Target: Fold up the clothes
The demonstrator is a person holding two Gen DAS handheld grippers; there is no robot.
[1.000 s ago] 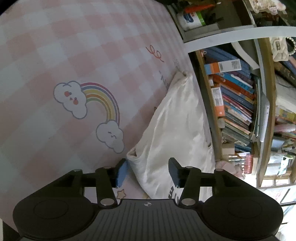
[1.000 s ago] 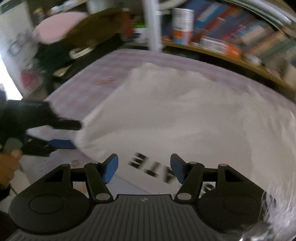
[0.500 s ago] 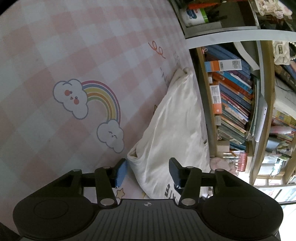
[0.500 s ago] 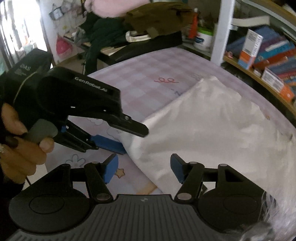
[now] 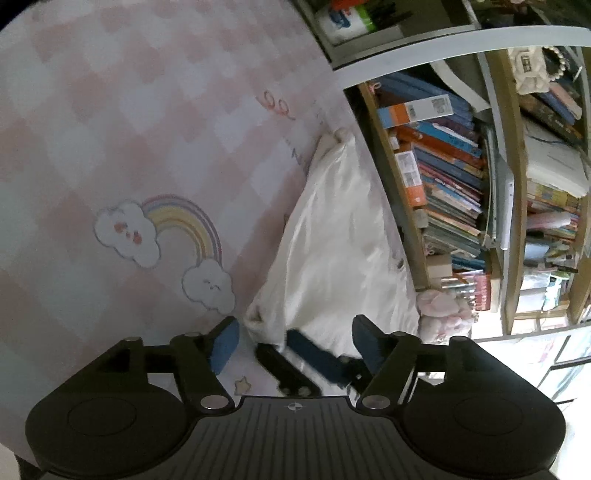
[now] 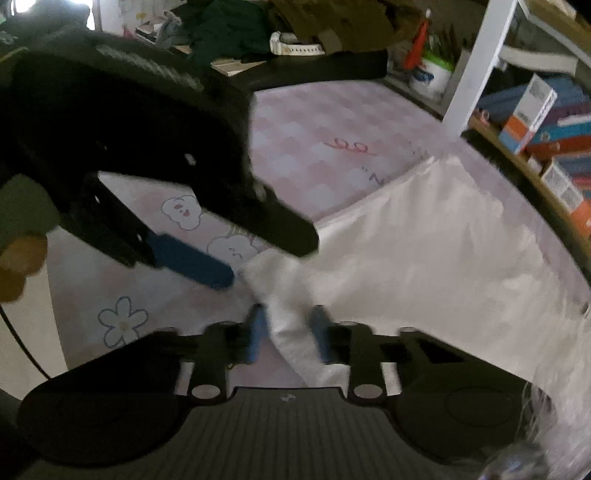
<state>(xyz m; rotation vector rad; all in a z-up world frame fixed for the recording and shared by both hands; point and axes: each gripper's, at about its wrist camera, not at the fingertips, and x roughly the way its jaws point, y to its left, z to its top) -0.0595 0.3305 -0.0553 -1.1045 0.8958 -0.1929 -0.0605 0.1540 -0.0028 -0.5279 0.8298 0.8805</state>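
Observation:
A white garment [image 5: 332,243] lies folded along the right side of a pink checked sheet [image 5: 110,110], next to a bookshelf. My left gripper [image 5: 295,339] is open, its blue pads straddling the garment's near corner. My right gripper [image 6: 290,336] has narrowed its pads around that same corner of the white garment [image 6: 424,251]. The left gripper [image 6: 266,254] shows in the right wrist view just above that corner, still open. The right gripper's fingers [image 5: 314,356] show between the left gripper's pads.
A bookshelf [image 5: 443,177] full of books runs along the right edge of the bed. A white post [image 6: 480,59] stands at the bed's far corner. Dark clothes [image 6: 258,33] are piled beyond the bed. The sheet carries a rainbow and cloud print [image 5: 166,236].
My right gripper moved in to the garment's near corner and narrowed from wide open around it. The left gripper stayed open at the same corner.

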